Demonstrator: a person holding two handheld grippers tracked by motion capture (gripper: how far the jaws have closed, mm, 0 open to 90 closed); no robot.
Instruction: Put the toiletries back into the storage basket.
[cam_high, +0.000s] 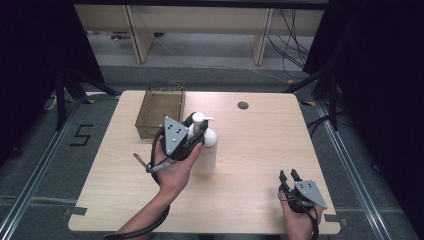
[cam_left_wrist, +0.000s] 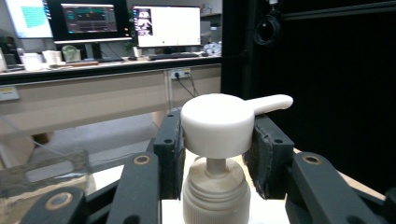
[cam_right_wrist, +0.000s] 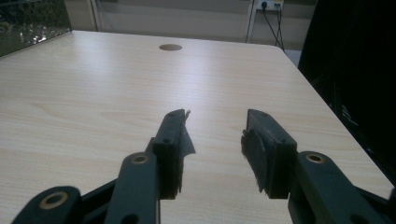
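A white pump bottle (cam_high: 208, 152) stands left of the table's middle, just right of a mesh basket. My left gripper (cam_high: 196, 129) is shut on its pump head (cam_left_wrist: 217, 123), one pad on each side, with the spout pointing away to the right. The bottle's neck and collar (cam_left_wrist: 215, 193) show below the pads. I cannot tell whether its base rests on the wood. My right gripper (cam_high: 289, 176) stays low at the front right corner of the table. Its jaws (cam_right_wrist: 215, 140) stand open with bare tabletop between them.
A dark wire mesh basket (cam_high: 165, 92) sits at the back left of the wooden table (cam_high: 260, 150); its corner shows in the right gripper view (cam_right_wrist: 28, 23). A round cable hole (cam_high: 243, 105) lies at the back centre. Black curtains flank the table on both sides.
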